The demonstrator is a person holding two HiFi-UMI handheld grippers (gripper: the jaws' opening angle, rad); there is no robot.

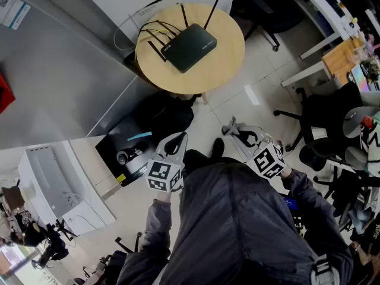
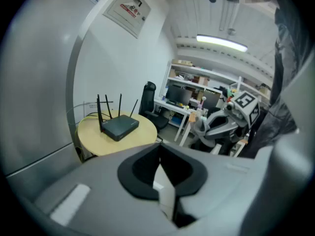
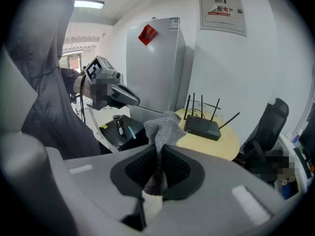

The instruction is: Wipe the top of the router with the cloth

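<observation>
A black router (image 1: 189,45) with several antennas sits on a round wooden table (image 1: 228,58), well ahead of both grippers. It also shows as the router (image 2: 118,127) in the left gripper view and the router (image 3: 202,127) in the right gripper view. My right gripper (image 1: 233,127) is shut on a grey knitted cloth (image 3: 165,128), which sticks up between its jaws. My left gripper (image 1: 180,138) is held at waist height with its jaws closed together and nothing in them. Both grippers are far short of the table.
A tall grey cabinet (image 1: 59,70) stands left of the table. A black box (image 1: 133,147) lies on the floor in front of it, with a dark bag (image 1: 169,114) under the table. Office chairs (image 1: 323,117) and a white desk (image 1: 320,16) fill the right side.
</observation>
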